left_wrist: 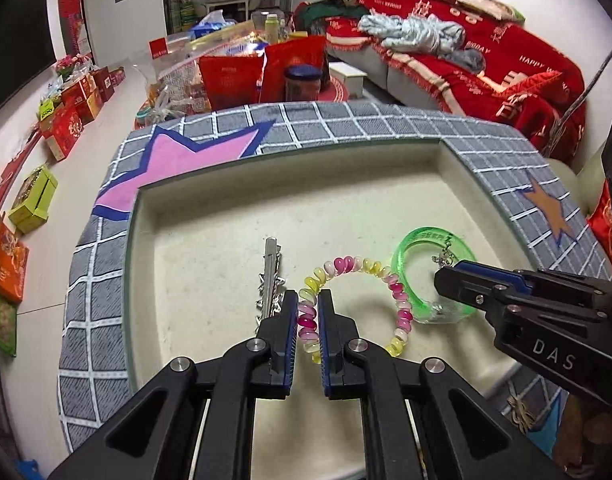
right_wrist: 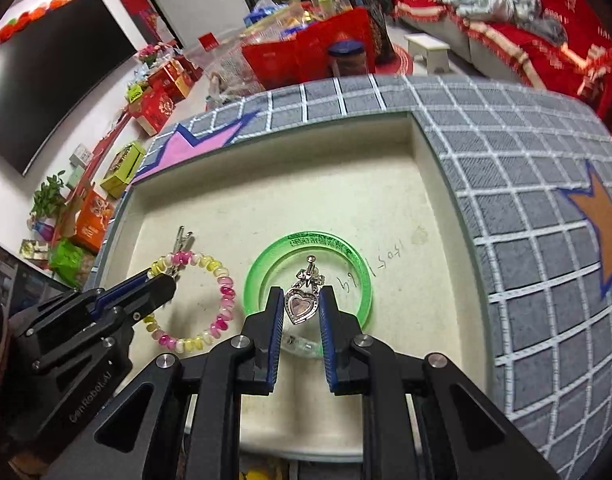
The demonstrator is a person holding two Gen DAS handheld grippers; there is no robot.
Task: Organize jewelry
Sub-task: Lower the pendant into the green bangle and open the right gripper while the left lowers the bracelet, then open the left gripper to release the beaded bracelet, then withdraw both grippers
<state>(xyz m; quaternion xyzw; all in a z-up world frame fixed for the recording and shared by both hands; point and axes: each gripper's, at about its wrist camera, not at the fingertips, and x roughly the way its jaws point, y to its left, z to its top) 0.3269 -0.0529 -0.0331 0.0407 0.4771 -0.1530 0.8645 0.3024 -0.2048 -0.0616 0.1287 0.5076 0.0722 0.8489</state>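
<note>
While both lie in cream tray (right_wrist: 386,168): beaded bracelet (left_wrist: 360,266), light, limp, slippery; left gripper (left_wrist: 308,300) fingers pinch bead run. Heart pendant (right_wrist: 302,305), tiny, fragile, inside green bangle (right_wrist: 265,258); right gripper (right_wrist: 301,300) fingers clasp its sides.

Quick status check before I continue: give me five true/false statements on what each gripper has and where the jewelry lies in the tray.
1. The left gripper is closed on the beaded bracelet. True.
2. The right gripper holds the silver hair clip. False: it holds the heart pendant; the hair clip lies untouched in the tray.
3. The pendant hangs over the green bangle. True.
4. The green bangle sits on the grey mat. False: it lies inside the tray.
5. The hair clip lies between bracelet and bangle. False: it is on the bracelet's far side from the bangle.
</note>
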